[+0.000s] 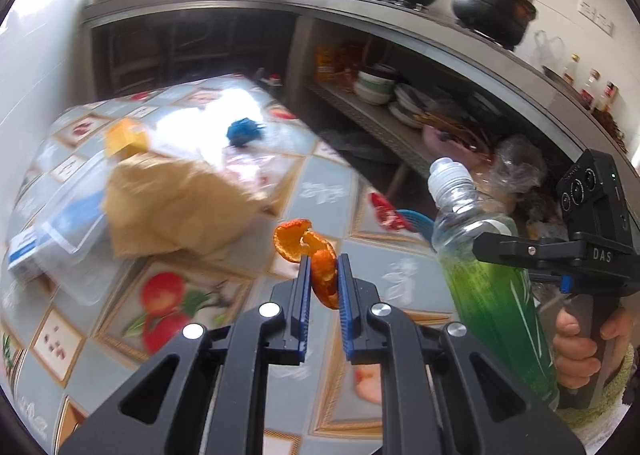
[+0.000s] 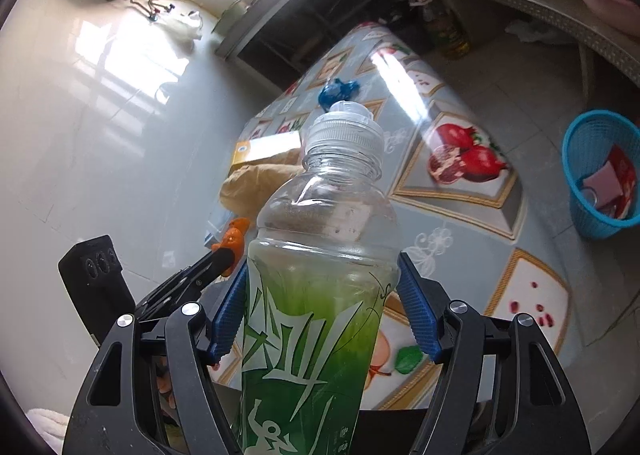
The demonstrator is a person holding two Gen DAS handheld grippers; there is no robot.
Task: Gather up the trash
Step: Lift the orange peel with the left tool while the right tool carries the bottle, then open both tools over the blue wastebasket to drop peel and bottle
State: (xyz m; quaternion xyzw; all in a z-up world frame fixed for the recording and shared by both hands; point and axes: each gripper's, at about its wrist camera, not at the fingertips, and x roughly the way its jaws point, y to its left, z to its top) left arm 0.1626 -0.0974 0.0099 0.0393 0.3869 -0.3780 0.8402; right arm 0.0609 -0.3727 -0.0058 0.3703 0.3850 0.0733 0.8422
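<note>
**A:** What have I got in the left gripper (image 1: pixel 323 267)?

**B:** I have its blue pads nearly together, pinching a curl of orange peel (image 1: pixel 316 255). The peel sticks up past the fingertips, clear of the table (image 1: pixel 328 191). From my right wrist camera I only catch the peel's tip; the rest sits behind the bottle.

**A:** And the right gripper (image 2: pixel 320 287)?

**B:** I hold it spread wide, both pads pressed on the sides of a plastic bottle (image 2: pixel 320 255) with a green label. The bottle stands upright between the fingers, cap on top. Its lower end runs out of frame, so I can't see the bottom.

**A:** How do my hands sit?

**B:** Both grippers tilt downward over the table, side by side. In the left view I see a hand (image 1: pixel 576 351) wrapped around the right gripper's handle, a green cuff at the wrist.

**A:** What else is out there?

**B:** A brown paper bag (image 1: pixel 176 203), a clear plastic box (image 1: pixel 68 231) and a crumpled blue scrap (image 1: pixel 242 131) lie on the fruit-patterned tablecloth, all blurred. A blue basket (image 2: pixel 596 175) stands on the floor beside the table, with red and pink scraps inside; its right side is cut off at the frame edge.
</note>
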